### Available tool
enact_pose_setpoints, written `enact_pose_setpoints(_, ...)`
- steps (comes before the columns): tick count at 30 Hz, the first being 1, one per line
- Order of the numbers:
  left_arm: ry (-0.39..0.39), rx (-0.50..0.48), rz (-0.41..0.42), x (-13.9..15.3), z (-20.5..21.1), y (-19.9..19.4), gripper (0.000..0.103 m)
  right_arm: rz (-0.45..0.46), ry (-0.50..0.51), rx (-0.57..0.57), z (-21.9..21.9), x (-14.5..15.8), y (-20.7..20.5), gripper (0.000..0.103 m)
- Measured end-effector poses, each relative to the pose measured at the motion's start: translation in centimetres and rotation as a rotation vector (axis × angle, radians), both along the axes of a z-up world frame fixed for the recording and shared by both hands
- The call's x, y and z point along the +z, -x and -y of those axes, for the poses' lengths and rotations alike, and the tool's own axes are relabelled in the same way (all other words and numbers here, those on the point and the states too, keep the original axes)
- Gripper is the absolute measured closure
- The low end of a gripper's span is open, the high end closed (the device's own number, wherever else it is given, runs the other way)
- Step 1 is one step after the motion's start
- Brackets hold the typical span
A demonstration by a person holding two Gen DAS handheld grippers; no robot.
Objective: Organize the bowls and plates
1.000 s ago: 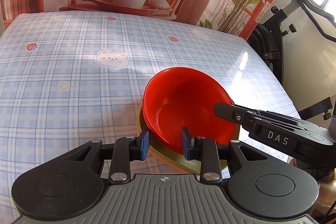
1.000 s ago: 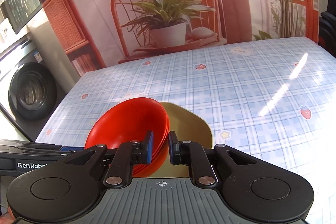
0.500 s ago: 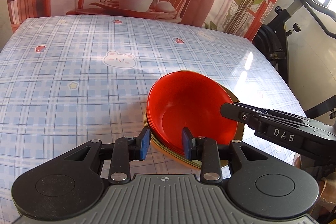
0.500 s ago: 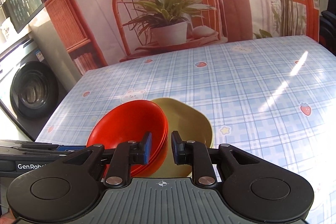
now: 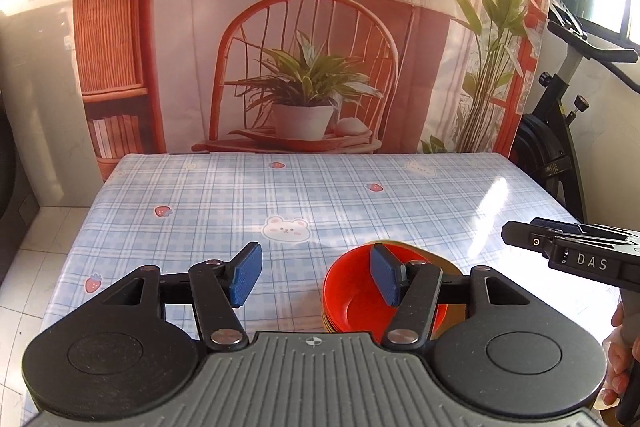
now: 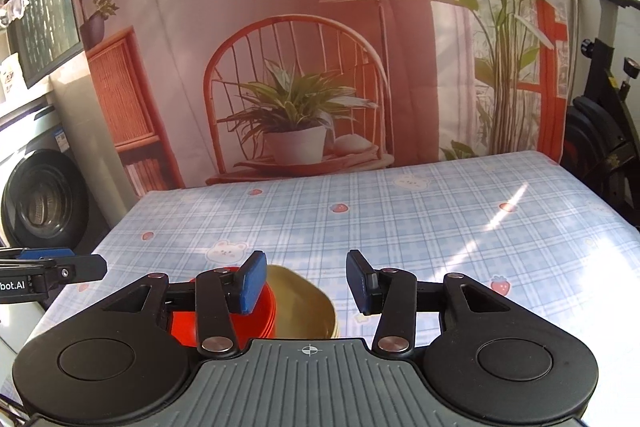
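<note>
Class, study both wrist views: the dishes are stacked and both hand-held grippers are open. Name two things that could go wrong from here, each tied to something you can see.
1. The red bowls sit off-centre on the yellow plates, toward one side, so a nudge might slide or tip them.
2. The stack seems close to the table's near edge, just beyond the left hand-held gripper and right hand-held gripper; a careless move could knock it off.
</note>
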State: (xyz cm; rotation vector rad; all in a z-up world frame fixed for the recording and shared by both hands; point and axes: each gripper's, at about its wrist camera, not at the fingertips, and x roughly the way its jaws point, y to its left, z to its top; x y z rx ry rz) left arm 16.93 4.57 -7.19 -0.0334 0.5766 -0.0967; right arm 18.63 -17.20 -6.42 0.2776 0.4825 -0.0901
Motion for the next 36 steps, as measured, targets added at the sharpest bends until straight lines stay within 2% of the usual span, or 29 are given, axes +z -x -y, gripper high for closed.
enact_pose_setpoints(3,-0.009,0.023,0.043,1.5,0.4,1.4,0.028,0.026,0.036,0.009,-0.2,1.6,1.5,0.048)
enact_pose_setpoints(5,-0.022,0.035,0.069,2.4,0.8,2.4,0.023,0.043,0.055,0.013,-0.4,2.6,2.4,0.035)
enact_pose_setpoints(9,-0.052,0.074,0.111,4.3,1.5,4.3,0.021,0.093,0.091,0.024,-0.9,5.0,4.3,0.019)
enact_pose_setpoints(11,-0.082,0.092,0.141,5.3,1.8,5.4,0.020,0.114,0.096,0.031,-1.1,6.1,5.2,0.006)
enact_pose_setpoints(13,-0.124,0.114,0.167,6.2,2.4,6.5,0.017,0.127,0.106,0.030,-1.3,7.0,5.9,0.002)
enact_pose_setpoints(17,-0.189,0.140,0.228,7.7,3.7,8.4,0.013,0.134,0.120,0.010,-1.5,8.5,7.0,0.000)
enact_pose_setpoints(26,-0.057,0.094,0.232,9.4,3.0,9.9,0.012,0.151,0.134,-0.022,-1.4,10.2,9.3,0.000)
enact_pose_setpoints(36,-0.067,0.103,0.243,9.5,2.8,10.6,0.012,0.149,0.109,-0.044,-0.9,10.4,10.3,0.000)
